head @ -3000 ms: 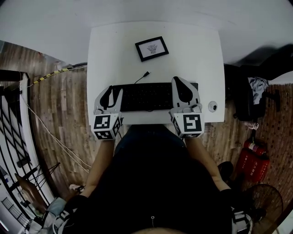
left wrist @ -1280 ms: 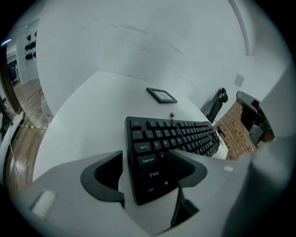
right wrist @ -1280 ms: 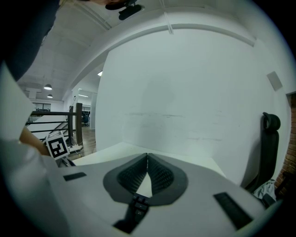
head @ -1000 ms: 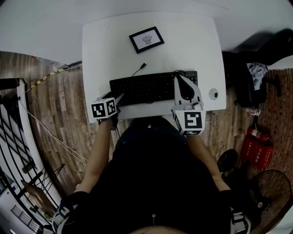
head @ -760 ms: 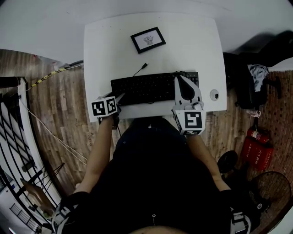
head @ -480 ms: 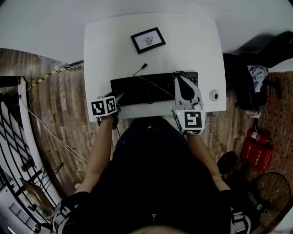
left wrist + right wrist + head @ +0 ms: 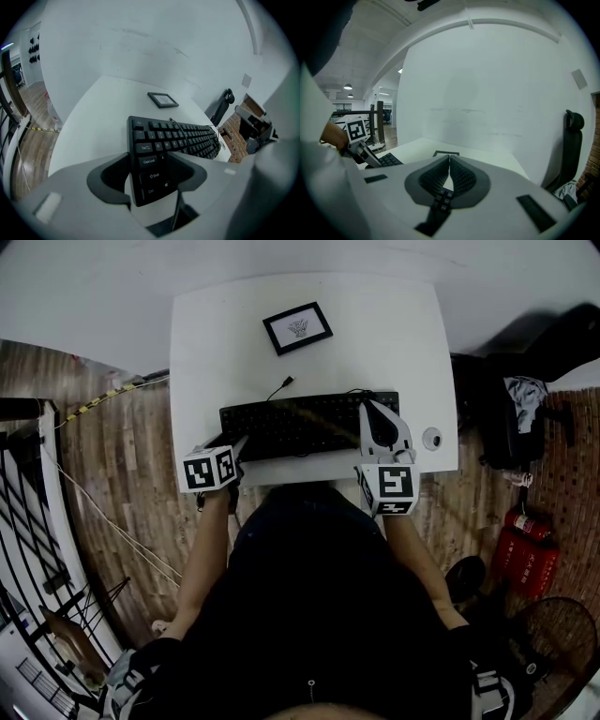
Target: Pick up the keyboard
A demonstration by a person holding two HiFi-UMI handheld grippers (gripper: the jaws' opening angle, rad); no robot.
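Right now the left gripper (image 7: 149,159) has the left end of the black keyboard (image 7: 187,138) between its fingers (image 7: 187,172). One pad lies against the keyboard's outer edge and the other sits on the keys near Caps Lock and A, so the corner with Shift and Ctrl is grasped between them. These fingers have just been closing onto that end. In the head view the left gripper (image 7: 234,444) comes at the keyboard (image 7: 300,426) from its near left corner, angled steeply down, with its marker cube toward the person.

The right gripper (image 7: 449,158) has its fingers (image 7: 465,177) clenched, the tips pressed together with nothing between them. A few dark keys show in the slit behind the tips, underneath the fingers. In the head view the right gripper (image 7: 368,407) lies lengthwise over the keyboard's right end, its fingertips reaching toward the far edge. Whether these fingers press on the keys cannot be told.

The keyboard lies across the white worktop (image 7: 394,334), close to the near edge, stretching from the left fingers to the right fingers. Its cable (image 7: 281,390) runs off from the far edge, ahead of the left fingertips and to their right. Farther beyond both sets of fingertips a small framed picture (image 7: 297,328) lies flat, well apart from the keyboard. Just to the right of the right fingers, beside the keyboard's end, sits a small round white object (image 7: 431,438).
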